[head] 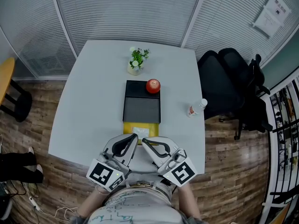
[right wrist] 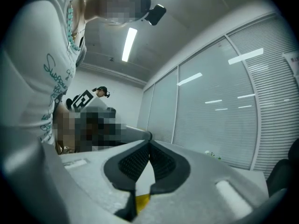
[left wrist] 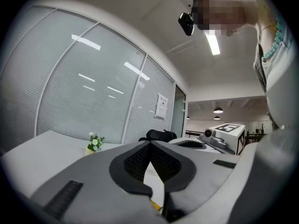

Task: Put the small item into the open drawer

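Bottle (head: 196, 108) lying diagonally, cap seemingly far-right

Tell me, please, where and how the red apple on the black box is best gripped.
Grip the red apple across its widest middle, pads on its left and right flanks. It is round and sits at the far right corner of the black box, so I would come down from above on the near side; the potted plant stands beyond it.

A potted plant (head: 137, 59) and bottle (head: 196, 108) sit on the table (head: 84, 101).
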A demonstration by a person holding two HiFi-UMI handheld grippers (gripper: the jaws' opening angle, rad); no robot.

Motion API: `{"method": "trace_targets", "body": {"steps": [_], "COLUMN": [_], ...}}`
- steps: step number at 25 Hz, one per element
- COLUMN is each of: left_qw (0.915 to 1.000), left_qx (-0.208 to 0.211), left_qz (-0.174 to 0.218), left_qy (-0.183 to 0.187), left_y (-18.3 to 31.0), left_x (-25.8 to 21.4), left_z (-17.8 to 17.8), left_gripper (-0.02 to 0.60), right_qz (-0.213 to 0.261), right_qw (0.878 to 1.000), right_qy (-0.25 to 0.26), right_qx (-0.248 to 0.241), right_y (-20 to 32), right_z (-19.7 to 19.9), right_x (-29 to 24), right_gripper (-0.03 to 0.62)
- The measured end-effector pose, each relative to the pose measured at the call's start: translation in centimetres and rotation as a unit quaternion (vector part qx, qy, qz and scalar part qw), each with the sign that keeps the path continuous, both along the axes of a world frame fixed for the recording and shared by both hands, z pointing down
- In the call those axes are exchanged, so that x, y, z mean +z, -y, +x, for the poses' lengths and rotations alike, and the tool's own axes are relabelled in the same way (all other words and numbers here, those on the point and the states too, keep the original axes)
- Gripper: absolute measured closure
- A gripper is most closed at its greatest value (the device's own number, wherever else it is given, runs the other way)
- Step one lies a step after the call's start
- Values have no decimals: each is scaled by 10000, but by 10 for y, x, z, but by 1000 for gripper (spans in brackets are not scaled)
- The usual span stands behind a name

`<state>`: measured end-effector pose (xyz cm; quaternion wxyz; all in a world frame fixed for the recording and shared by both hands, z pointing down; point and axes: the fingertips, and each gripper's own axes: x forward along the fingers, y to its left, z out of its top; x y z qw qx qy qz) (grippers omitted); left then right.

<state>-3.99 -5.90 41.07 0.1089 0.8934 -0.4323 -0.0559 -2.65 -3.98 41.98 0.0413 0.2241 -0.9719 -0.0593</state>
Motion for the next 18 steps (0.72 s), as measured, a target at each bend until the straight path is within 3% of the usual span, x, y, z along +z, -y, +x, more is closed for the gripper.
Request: {"method": "trace_targets", "body": {"steps": [5,18], "left_qw": [9999,9999], "left_qx": [-65,-126], "left_qz": [148,-65], "left_qy": [30,27], "left_y": [0,-4], "left_x": [-9,5], "left_z": [2,8], "left_gripper": [584,584], "right_qz": [39,46], "right_qw": [10000,10000], "right_qy": [-29,-51], "right_qx": [-20,-14], "right_y": [0,3], "right_z": [-1,0], "right_x": [-7,-3], "right_gripper": [592,592]}}
